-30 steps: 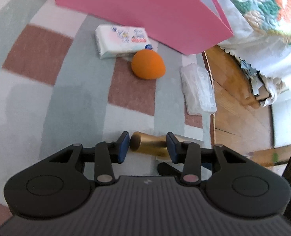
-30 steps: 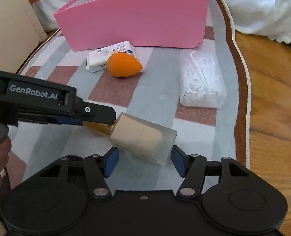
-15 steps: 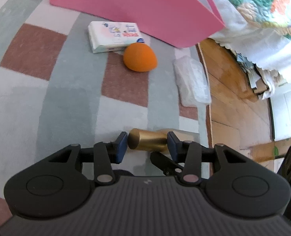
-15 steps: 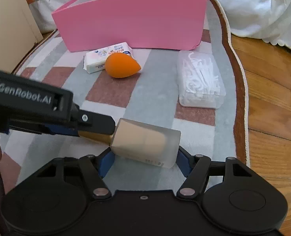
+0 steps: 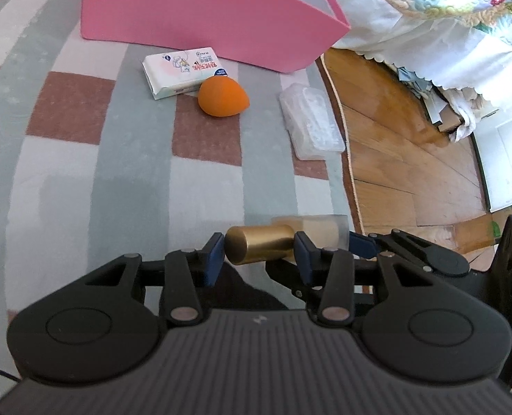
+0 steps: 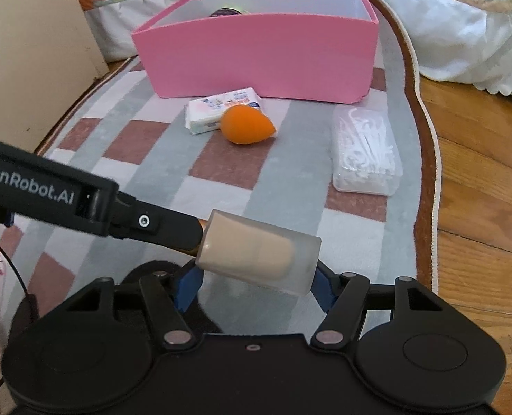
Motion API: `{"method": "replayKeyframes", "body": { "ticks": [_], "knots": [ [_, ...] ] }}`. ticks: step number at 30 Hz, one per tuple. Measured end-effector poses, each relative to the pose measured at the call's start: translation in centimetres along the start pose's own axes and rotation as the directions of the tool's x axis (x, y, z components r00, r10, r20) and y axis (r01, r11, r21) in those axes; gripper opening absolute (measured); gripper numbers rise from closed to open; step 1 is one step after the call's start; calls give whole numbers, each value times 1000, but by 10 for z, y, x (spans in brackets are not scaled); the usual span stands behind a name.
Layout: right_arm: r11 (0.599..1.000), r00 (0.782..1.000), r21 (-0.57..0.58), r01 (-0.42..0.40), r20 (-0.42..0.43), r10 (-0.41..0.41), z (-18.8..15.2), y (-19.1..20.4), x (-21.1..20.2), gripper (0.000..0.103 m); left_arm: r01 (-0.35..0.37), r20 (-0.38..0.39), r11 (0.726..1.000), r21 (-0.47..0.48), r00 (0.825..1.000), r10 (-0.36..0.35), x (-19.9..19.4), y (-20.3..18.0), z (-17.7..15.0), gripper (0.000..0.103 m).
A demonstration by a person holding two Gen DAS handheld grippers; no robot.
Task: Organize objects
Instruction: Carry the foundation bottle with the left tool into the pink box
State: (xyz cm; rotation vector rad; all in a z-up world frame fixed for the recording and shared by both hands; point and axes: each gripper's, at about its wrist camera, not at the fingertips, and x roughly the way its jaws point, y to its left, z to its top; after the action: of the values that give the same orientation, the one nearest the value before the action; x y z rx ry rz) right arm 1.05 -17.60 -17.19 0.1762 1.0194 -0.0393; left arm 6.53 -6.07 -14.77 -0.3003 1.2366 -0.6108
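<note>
Frosted beige cosmetic bottle with gold cap (image 5: 260, 249): cap clamped in left hand-held gripper (image 5: 258, 253), body pinched by right hand-held gripper (image 6: 254, 282), lower centre; presumably steadied for pink box (image 6: 256, 65).

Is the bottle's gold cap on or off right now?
On: the gold cap still meets the frosted bottle, which lies sideways between both tongs.

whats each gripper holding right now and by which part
Both hold one foundation bottle, lying sideways. The left gripper clamps its gold cap; the right gripper grips the frosted body.
</note>
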Motion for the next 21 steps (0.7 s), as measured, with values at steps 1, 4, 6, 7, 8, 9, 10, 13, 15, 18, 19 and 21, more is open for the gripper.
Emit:
{"method": "replayKeyframes", "body": {
  "ticks": [1,4,6,7,8,9,10,13,15,18,19,21],
  "knots": [
    [1000,1000,-4,-4,-3,4,0,1,-4,70,0,3,1000,-1,1000,0,-4,-1,-2,41],
    [1000,1000,-15,-11,-3,11,-1,5,-16,70,-7,3,1000,3,1000,7,-17,-8,-7,41],
    [1000,1000,-20,-20,-4,20,-2,9,-25,70,-16,11,1000,11,1000,16,-26,-13,-12,41],
    [999,1000,-28,-23,-2,23,-2,11,-29,70,-21,14,1000,16,1000,21,-30,-15,-13,41],
    [999,1000,-36,-24,-1,24,-2,12,-33,70,-27,14,999,18,1000,27,-35,-18,-15,41],
    [999,1000,-42,-25,-2,25,-1,14,-36,70,-34,10,999,16,999,33,-38,-21,-15,41],
    [999,1000,-47,-25,-7,25,0,16,-40,70,-38,9,999,16,999,37,-41,-23,-16,41],
    [999,1000,-50,-21,-16,20,5,20,-52,70,-36,15,999,12,999,35,-53,-30,-14,41],
    [998,1000,-63,-16,-3,16,10,22,-61,70,-29,30,1000,3,999,29,-64,-34,-10,41],
    [996,1000,-87,-14,25,16,20,26,-75,70,-45,55,999,27,998,44,-81,-45,-3,41],
    [996,999,-88,-19,31,22,24,26,-79,70,-49,66,998,26,997,47,-87,-48,-1,41],
    [995,999,-102,-18,48,23,34,29,-88,70,-55,93,998,29,994,52,-98,-54,4,41]
  ]
}}
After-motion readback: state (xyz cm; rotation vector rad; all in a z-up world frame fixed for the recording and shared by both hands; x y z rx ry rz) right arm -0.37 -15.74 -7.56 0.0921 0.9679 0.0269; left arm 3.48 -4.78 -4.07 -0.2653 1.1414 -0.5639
